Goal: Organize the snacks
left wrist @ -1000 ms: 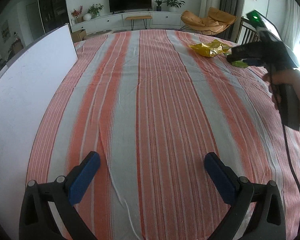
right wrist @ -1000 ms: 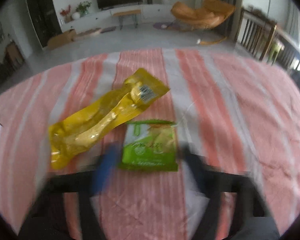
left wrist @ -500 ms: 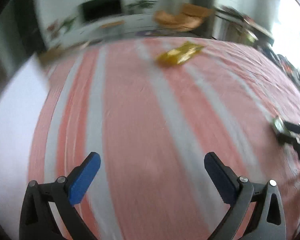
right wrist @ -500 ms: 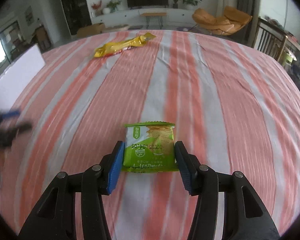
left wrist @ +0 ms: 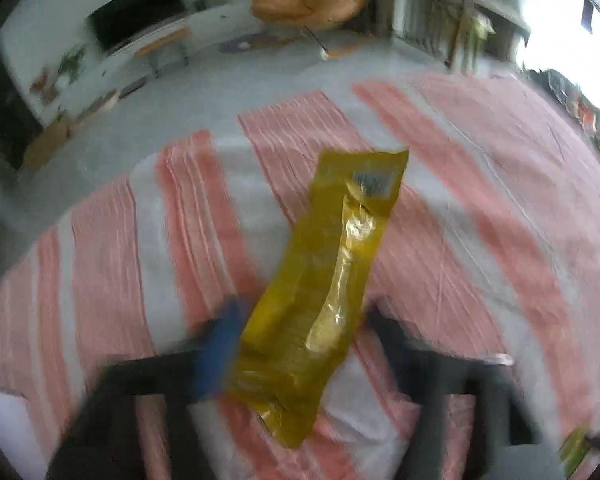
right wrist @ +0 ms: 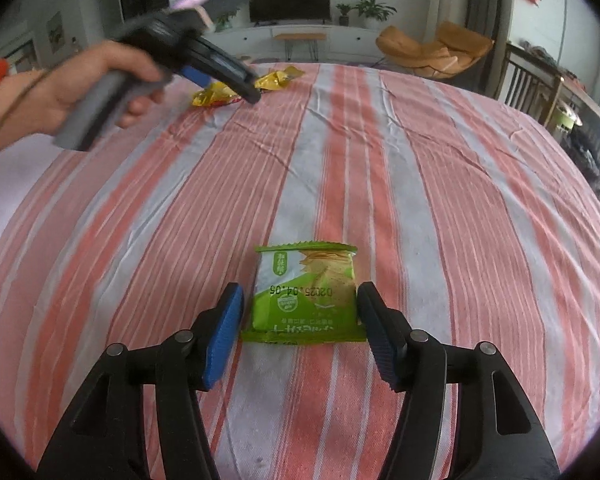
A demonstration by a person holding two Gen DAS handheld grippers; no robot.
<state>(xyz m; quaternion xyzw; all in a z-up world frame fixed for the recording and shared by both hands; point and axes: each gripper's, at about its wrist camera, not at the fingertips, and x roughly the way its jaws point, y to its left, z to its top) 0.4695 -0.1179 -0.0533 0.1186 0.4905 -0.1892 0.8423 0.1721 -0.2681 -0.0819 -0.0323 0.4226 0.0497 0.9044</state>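
A long yellow snack packet (left wrist: 324,280) lies on the striped tablecloth near the table's far edge. My left gripper (left wrist: 304,332) is open, its blurred fingers on either side of the packet's near end. A small green cracker packet (right wrist: 306,294) lies flat on the cloth between the fingers of my right gripper (right wrist: 300,312), which is open with small gaps on both sides. In the right wrist view the left gripper (right wrist: 236,80) shows at the far left over the yellow packet (right wrist: 260,84). The green packet's edge (left wrist: 574,450) shows low right in the left wrist view.
The red and grey striped tablecloth (right wrist: 420,160) covers the whole table. A white board (right wrist: 4,184) lies at the table's left edge. Beyond the far edge are a floor, a TV cabinet (right wrist: 300,36) and an orange chair (right wrist: 432,52).
My left gripper has swung across the table to the yellow packet and now straddles its near end. My right gripper has brought the green packet toward the near side and opened slightly around it.
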